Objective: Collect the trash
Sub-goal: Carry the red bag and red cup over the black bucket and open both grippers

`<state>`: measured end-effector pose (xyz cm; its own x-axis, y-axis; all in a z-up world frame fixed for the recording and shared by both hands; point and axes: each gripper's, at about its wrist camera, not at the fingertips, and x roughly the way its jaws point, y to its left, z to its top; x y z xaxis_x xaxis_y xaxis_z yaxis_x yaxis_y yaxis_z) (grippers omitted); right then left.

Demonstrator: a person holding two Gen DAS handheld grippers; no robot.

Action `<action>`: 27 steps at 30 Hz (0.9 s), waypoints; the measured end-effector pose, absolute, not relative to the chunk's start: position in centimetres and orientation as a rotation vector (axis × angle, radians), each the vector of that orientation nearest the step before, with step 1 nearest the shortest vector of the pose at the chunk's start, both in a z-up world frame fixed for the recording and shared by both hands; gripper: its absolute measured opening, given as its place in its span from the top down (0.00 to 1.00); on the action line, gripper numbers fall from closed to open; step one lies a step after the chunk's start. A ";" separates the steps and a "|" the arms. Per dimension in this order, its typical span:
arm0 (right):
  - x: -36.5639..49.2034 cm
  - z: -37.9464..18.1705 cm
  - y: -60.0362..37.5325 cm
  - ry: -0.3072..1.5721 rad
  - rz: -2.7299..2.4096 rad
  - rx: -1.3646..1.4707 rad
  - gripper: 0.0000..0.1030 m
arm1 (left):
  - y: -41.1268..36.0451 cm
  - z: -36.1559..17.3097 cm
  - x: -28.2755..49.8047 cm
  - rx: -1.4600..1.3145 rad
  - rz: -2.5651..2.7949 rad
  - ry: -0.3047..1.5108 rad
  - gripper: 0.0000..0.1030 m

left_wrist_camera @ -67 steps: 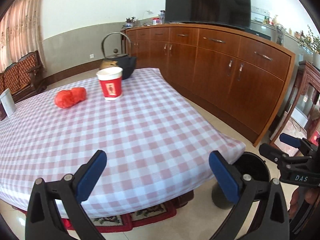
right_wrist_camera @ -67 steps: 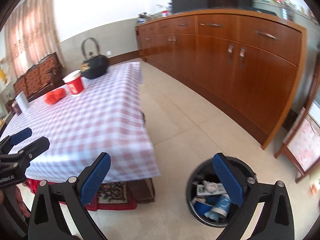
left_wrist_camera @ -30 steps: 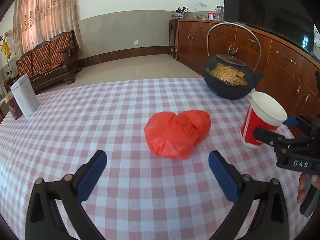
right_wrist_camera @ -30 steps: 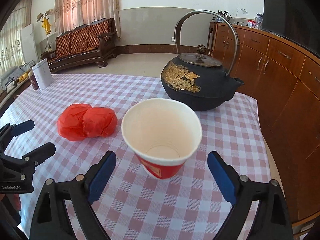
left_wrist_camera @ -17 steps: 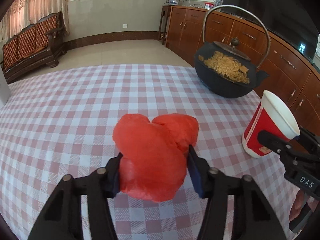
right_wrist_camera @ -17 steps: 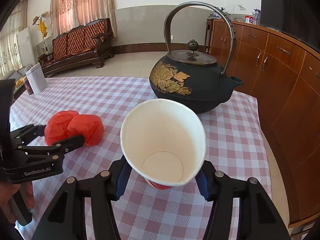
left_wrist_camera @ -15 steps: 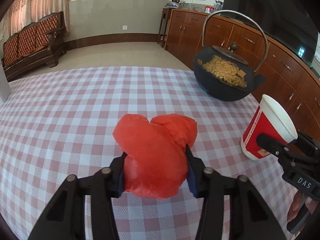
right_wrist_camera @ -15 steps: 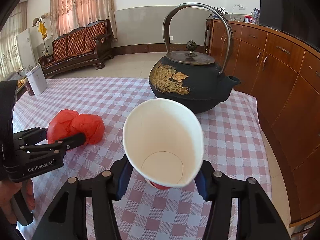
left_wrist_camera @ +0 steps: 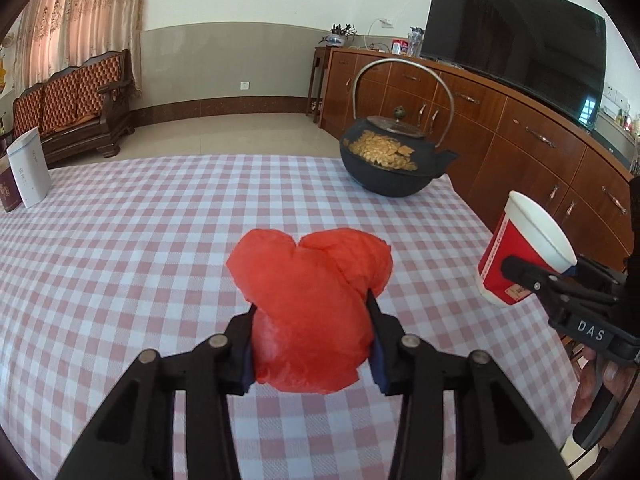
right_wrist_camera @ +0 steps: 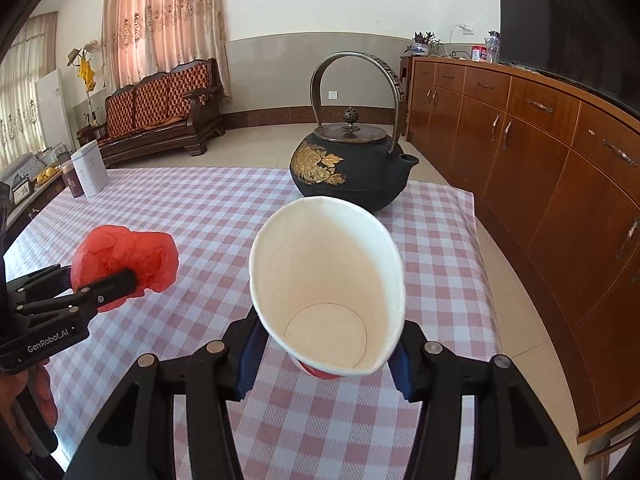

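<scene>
Table (left_wrist_camera: pixel 120 264) covered with a pink-and-white checked cloth. Resting on it: a black cast-iron teapot (left_wrist_camera: pixel 394 164) with gold leaf pattern at the far right corner — upright, lid on; a white box (left_wrist_camera: pixel 30 172) beside a dark box (left_wrist_camera: pixel 9 192) at the far left edge.

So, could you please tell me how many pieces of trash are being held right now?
2: a crumpled red plastic bag in the left gripper, and a paper cup in the right gripper.

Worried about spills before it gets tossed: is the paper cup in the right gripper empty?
Empty. The right wrist view looks straight into the paper cup, squeezed oval by the right gripper: bare white walls and bottom, no liquid.
</scene>
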<state>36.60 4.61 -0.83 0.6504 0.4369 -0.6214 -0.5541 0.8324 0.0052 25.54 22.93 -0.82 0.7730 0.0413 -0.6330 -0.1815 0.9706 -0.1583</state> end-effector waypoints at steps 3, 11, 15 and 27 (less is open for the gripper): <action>34.6 -0.6 2.8 0.658 0.554 -0.182 0.46 | 21.0 -0.8 23.6 -0.184 0.110 0.674 0.57; 28.0 0.2 -2.3 0.634 0.496 -0.164 0.46 | 16.4 -0.5 20.1 -0.129 0.067 0.669 0.57; 25.3 0.5 -4.6 0.625 0.472 -0.155 0.46 | 14.4 0.1 18.7 -0.109 0.038 0.660 0.57; 20.1 0.9 -11.4 0.606 0.395 -0.113 0.46 | 8.4 1.3 16.3 -0.050 -0.066 0.632 0.57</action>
